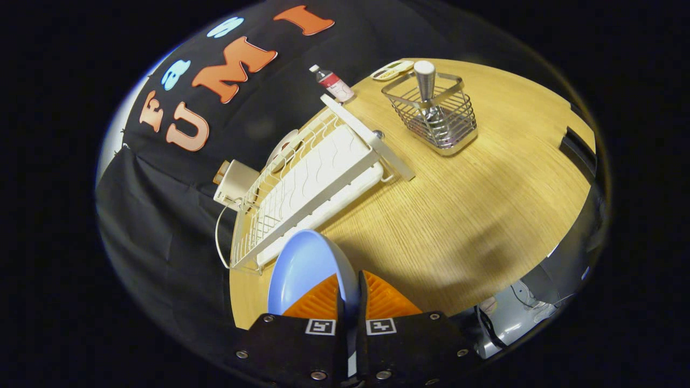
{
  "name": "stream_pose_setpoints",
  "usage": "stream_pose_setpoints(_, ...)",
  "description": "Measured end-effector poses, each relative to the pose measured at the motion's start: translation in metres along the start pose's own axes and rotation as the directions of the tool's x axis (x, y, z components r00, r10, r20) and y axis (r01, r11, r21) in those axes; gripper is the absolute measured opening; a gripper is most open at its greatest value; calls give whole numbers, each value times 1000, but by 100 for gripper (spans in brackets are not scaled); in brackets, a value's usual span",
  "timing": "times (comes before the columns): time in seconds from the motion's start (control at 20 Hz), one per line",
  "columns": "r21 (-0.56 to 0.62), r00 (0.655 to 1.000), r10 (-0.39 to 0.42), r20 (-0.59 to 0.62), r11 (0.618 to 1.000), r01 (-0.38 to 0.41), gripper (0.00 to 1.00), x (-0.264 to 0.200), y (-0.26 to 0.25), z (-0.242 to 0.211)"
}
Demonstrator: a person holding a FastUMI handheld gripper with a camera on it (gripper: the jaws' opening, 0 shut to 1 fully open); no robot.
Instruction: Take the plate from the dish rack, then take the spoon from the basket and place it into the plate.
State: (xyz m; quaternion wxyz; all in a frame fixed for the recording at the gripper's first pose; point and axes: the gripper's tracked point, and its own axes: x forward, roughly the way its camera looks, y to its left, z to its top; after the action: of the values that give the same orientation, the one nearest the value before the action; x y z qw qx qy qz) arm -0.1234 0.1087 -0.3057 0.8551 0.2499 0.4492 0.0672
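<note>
I have the plate clamped edge-on in the gripper: the 2 fingers are drawn close together with the plate's rim pinched between their pads, so the tool is narrow and holding. The plate is pale blue, stands nearly upright in the grip, and hangs clear of the dish rack, just in front of the rack's near end and above the wooden table.

I judge step 1 as largely done: the plate is out of the rack but not yet set down. It looks like a rigid, light plate with a smooth glossy face, probably plastic or melamine, though I cannot tell the material for sure. Held by 1 edge only, it can pivot or slide in the pads if I swing it fast, so I want to lay it flat slowly on the open stretch of table between the rack and the basket.

The wire basket stands well beyond the fingers, on the far part of the table, to the right of the rack. The spoon stands upright inside it, its thick rounded handle end rising above the rim; the bowl end is down among the wires and hard to make out. It reads as metal, stiff, slick and fairly light. The best hold is on the exposed handle just above the rim, taken across its width, then lifted straight up so it does not catch the wires.

A small bottle stands behind the rack, out of my path.
</note>
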Motion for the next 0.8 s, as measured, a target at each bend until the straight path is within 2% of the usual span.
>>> stream_pose_setpoints(0.25, -6, 1000, 19, -5, 1000, -19, 7, 16, 7, 1)
stream_pose_setpoints(0.35, -29, 1000, 0, -19, 1000, -1, 12, 20, 5, -1)
stream_pose_setpoints(0.5, -6, 1000, 19, -25, 1000, -19, 16, 17, 9, -2)
stream_pose_setpoints(0.7, -45, 1000, 13, 7, 999, -13, 37, 7, 5, 11)
stream_pose_setpoints(0.8, -99, 999, -15, 45, 995, 20, 48, -2, -2, 23)
